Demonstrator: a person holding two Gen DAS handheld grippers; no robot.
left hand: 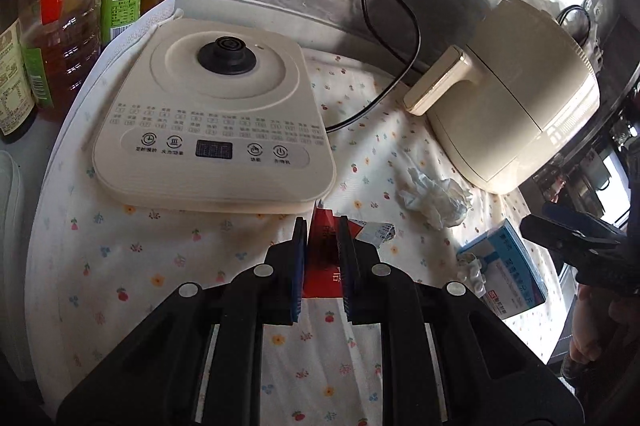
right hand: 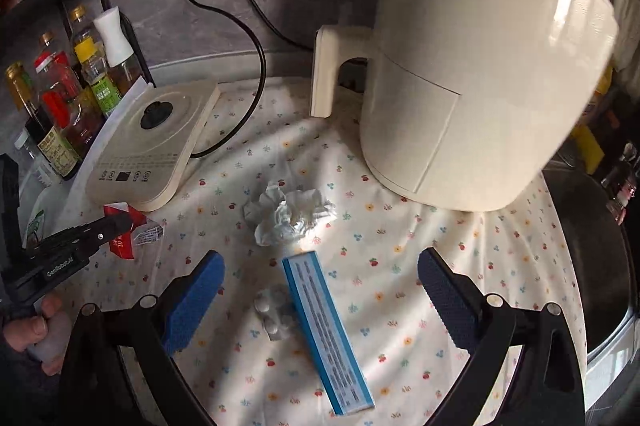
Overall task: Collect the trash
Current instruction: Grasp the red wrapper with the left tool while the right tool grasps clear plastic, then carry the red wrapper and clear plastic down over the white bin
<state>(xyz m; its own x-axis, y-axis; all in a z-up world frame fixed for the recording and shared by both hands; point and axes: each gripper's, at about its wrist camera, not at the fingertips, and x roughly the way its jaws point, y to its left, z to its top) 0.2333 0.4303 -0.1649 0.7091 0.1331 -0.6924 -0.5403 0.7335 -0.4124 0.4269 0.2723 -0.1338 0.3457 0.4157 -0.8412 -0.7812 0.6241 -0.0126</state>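
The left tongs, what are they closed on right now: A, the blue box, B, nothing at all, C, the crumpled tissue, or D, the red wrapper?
D: in the left wrist view the left tongs have their blue pads pressed on either side of the red wrapper, while the tissue and blue box lie apart on the cloth.

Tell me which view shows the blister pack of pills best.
The right wrist view: the blister pack lies unobstructed beside the blue box, pills distinguishable. In the left wrist view it sits small at the box's corner.
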